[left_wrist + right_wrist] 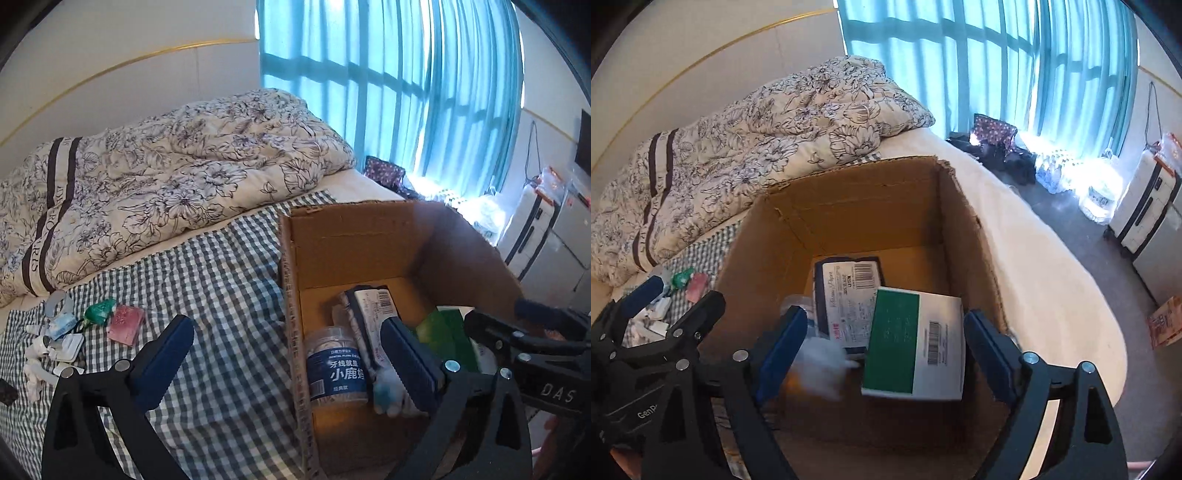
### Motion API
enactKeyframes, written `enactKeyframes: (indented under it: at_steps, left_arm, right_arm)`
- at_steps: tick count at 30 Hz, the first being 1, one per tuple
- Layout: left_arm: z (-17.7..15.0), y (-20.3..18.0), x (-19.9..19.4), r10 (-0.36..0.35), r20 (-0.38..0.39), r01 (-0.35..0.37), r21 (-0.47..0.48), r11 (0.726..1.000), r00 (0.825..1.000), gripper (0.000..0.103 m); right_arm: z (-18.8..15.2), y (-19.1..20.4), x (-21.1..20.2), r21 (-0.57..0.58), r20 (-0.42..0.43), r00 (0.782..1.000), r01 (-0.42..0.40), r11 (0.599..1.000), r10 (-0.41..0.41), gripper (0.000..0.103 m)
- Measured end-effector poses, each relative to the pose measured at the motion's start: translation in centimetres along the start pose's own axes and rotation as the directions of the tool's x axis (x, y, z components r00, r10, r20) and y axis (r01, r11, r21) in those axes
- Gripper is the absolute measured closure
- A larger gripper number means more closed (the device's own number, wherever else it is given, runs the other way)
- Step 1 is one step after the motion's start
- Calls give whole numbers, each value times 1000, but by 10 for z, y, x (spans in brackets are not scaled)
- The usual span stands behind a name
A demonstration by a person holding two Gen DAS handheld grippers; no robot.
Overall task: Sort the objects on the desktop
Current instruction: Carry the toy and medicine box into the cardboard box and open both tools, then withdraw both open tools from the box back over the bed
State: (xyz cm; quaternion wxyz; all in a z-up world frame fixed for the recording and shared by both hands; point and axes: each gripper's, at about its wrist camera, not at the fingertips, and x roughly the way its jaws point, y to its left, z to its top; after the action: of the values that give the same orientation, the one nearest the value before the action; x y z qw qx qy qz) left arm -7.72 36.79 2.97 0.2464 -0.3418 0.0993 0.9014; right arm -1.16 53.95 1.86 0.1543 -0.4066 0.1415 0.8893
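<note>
Over the cardboard box [849, 206], at the centre of the right wrist view, the right gripper [882, 350] hangs with its jaws spread and nothing pressed between its pads. A green-and-white box [916, 343] lies tilted below it on the other contents and looks to have been let go, though whether it has fully settled I cannot tell. Under it sits a dark tissue pack [849, 291] with a barcode label. A blurred white thing [823, 365] lies at lower centre — too smeared to name.

The left gripper [291, 365] is also wide open and empty, straddling the box's left wall [291, 295]: one finger outside over the checked cloth [221, 295], the other inside. A floss jar [336, 365] with a blue label lies just inside that wall.

Unsorted things remain at the left edge of the left view, well apart from the box — a pink packet [125, 323], a green wrapped item [98, 310], and a cluster of small white pieces [55, 343].

My judgement is that this is the release step. To do it well, keep both jaws wide and lift straight up, so that neither finger catches the wall or drags the green-and-white box. Then swing the left gripper toward the pink packet, which lies flat and calls for a low, shallow approach.
</note>
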Motion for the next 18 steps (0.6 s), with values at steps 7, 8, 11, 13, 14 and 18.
enactKeyframes:
  at_steps: [7,8,11,13,14,18]
  left_arm:
    - [-7,34,-26,36,14,-36,-17,999,999,0]
    - [-8,41,-30,43,14,-43,-24,999,999,0]
    - [-14,67,-45,81,20,-80,-47,996,997,0]
    - [-21,90,-56,107,24,-106,-67,992,994,0]
    - [-26,103,-62,127,24,-125,-79,989,992,0]
    - [-43,151,-77,198,5,-196,-114,974,980,0]
  right_arm:
    - [-7,20,-12,-16,2,1000,-18,1000,18,16]
    - [-8,26,-15,-15,5,999,-31,999,31,16]
    - [-11,48,-23,-30,13,999,-52,998,52,16]
    - [-13,63,-28,-45,20,998,-65,997,66,16]
    - [-15,75,-30,-56,22,997,-75,996,77,16]
    - [-25,120,-37,-106,27,993,-115,988,119,16]
